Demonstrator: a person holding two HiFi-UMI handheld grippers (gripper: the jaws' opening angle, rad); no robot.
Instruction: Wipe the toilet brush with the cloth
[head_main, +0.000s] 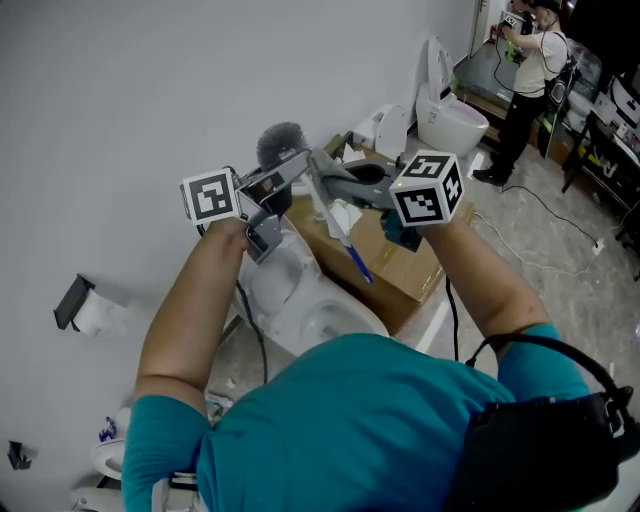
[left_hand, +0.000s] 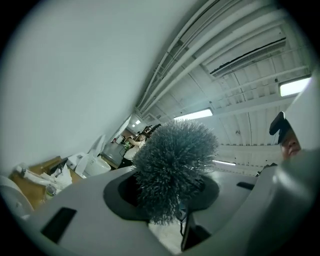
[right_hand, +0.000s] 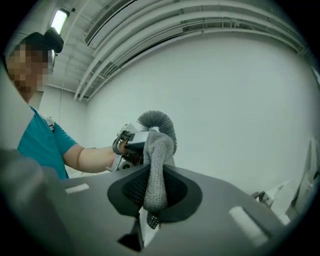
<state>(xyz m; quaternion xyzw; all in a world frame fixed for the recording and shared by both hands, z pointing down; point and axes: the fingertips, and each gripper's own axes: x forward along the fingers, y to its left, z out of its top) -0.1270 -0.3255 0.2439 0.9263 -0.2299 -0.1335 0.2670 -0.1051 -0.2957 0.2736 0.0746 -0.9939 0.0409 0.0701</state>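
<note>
Above the toilet (head_main: 300, 300), the head view shows the toilet brush (head_main: 281, 143) held up. Left gripper view: the left gripper (left_hand: 170, 202) clamps it below the bristles (left_hand: 172, 160), jaws half closed. Right gripper view: the right gripper (right_hand: 154, 197) pinches the cloth (right_hand: 156, 165) near them; hold the brush steady, wipe firmly.

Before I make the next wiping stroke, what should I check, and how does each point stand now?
1. left gripper shut on the toilet brush: ok.
2. right gripper shut on the cloth: ok.
3. Cloth touching the bristles: ok, it lies against them in the right gripper view.
4. Bystander well away from the work: ok.
5. Whether the bristles are clean: cannot tell.
</note>
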